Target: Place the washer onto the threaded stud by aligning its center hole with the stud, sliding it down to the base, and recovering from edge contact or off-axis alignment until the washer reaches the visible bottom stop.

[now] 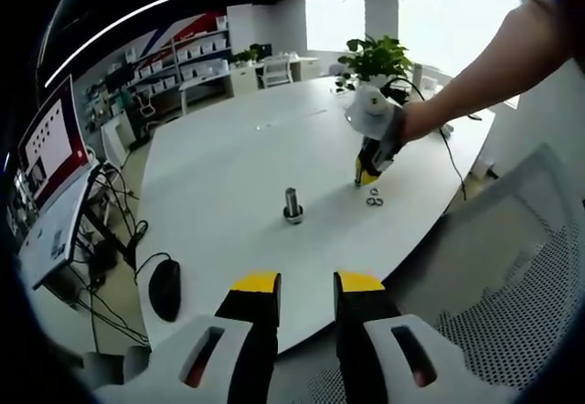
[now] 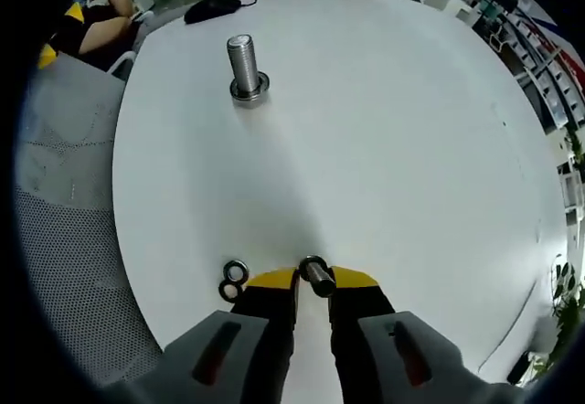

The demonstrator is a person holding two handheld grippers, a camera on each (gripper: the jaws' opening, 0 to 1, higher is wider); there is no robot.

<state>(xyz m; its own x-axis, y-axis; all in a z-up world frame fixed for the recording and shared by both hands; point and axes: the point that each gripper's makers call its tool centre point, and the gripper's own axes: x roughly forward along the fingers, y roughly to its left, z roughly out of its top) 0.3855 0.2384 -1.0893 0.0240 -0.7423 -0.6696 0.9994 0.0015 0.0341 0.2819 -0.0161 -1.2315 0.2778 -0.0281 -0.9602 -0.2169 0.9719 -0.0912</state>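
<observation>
In the left gripper view, the threaded stud [image 1: 292,205] stands upright on the white table [image 1: 228,148]. The left gripper [image 1: 306,285] hangs spread and empty at the near edge. Rightward, the right gripper [image 1: 364,177] tips down beside two spare washers [image 1: 374,198]. In the right gripper view its jaws pinch a washer [image 2: 315,271].
</observation>
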